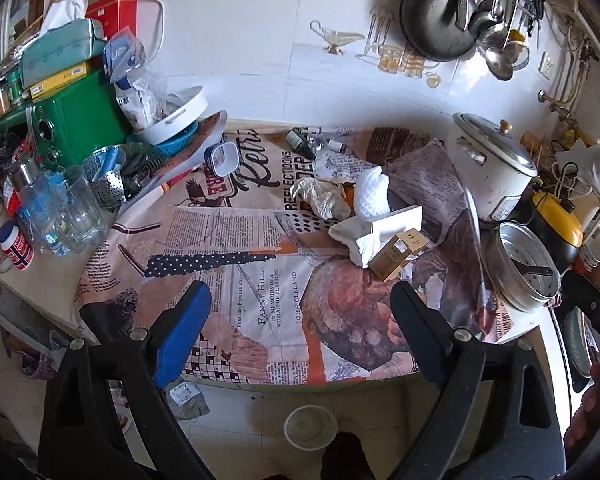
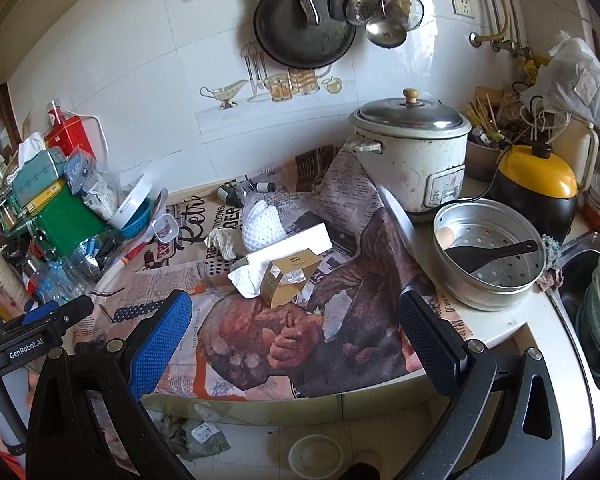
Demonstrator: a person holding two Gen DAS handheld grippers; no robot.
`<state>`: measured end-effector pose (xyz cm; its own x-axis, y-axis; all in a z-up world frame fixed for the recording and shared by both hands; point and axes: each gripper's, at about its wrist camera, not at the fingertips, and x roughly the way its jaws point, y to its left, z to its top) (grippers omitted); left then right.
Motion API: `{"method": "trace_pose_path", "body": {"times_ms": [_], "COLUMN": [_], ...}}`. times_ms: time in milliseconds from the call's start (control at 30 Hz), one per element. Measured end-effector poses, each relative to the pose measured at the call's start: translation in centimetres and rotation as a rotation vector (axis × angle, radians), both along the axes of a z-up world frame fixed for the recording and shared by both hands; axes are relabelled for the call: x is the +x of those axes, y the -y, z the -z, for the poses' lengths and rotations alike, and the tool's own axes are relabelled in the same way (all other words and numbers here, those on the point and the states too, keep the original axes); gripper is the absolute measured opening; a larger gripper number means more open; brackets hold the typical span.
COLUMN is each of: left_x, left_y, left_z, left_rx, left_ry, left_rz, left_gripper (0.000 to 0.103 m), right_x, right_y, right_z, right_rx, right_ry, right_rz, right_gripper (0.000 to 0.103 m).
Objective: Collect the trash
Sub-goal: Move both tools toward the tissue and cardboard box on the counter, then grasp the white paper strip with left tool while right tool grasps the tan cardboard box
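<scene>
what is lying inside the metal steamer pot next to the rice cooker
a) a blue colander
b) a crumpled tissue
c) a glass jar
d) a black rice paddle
d: in the right wrist view a black rice paddle lies across the perforated bottom of the steamer pot, which stands in front of the rice cooker; both grippers are open and hold nothing.

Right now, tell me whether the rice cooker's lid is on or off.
On. The metal lid sits flat on the rice cooker, its wooden knob pointing up, with no gap showing at the rim.
</scene>
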<state>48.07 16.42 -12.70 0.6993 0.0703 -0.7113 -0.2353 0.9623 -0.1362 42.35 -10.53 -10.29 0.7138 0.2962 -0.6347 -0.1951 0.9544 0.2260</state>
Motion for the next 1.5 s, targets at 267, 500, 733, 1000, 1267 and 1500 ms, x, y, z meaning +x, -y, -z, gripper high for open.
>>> {"method": "trace_pose_path", "body": {"times_ms": [267,500,733,1000,1267,1500], "left_x": [6.2,11.5,13.6,16.1,20.9,21.5], "left_y": [0.9,0.8,0.0,1.4,6.4,9.6], "left_z": [2.4,4.4,6.8,8.7,11.4,13.3], "left_rx": [0.020,0.027,0.021,0.036,0.051,-0.002], "left_ry": [-0.071,-0.117,-0.186,-0.233,-0.279,-0.302], "left_rz": [-0.120,-0.203,-0.261,-0.165,0.050,0.098], "left_gripper": [0.091,0.091,0.091,0.091,0.091,0.089], "right_x": [10.5,18.6,21.5,21.1,21.8,21.8], "right_y": [-0.3,-2.6,-6.3,-3.2,2.4,4.3], "right_z": [5.2,11.0,14.5,15.5,14.7,14.3], "right_rx": [-0.002,0.011,0.016,-0.066,-0.223,-0.243], "right_ry": [-0.151,-0.313,-0.408,-0.435,-0.385,-0.385], "right_rz": [-0.110,-0.163,-0.197,-0.205,-0.140,-0.136], "right_gripper": [0.102,0.102,0.099,0.097,0.094,0.082]}}
